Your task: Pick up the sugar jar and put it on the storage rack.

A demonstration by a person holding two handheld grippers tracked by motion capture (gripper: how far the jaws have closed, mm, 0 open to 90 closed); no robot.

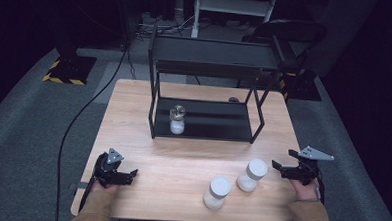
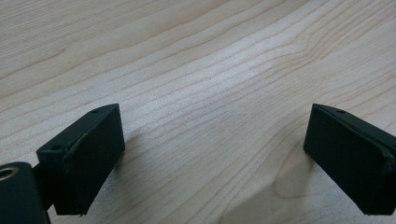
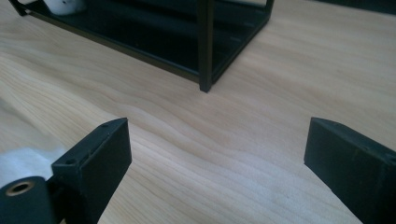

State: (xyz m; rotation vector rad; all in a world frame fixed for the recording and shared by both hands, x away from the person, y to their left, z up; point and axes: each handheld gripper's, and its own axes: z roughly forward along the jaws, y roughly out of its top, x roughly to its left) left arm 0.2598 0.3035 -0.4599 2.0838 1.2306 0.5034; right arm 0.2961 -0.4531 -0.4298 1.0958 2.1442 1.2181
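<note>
The right gripper (image 1: 281, 167) is hovering at the table's (image 1: 182, 155) four o'clock edge, its jaws standing wide with nothing between them. At its nine o'clock, just beside it, a white-capped jar (image 1: 251, 175) is standing upright; a second jar (image 1: 217, 192) is sitting near that one, at its seven o'clock. The left gripper (image 1: 131, 173) is resting at the table's eight o'clock corner, jaws gaping wide over bare wood. Toward twelve o'clock a black shelf rack (image 1: 203, 128) is standing, holding a third jar (image 1: 177, 119) on its lower tier, left side.
</note>
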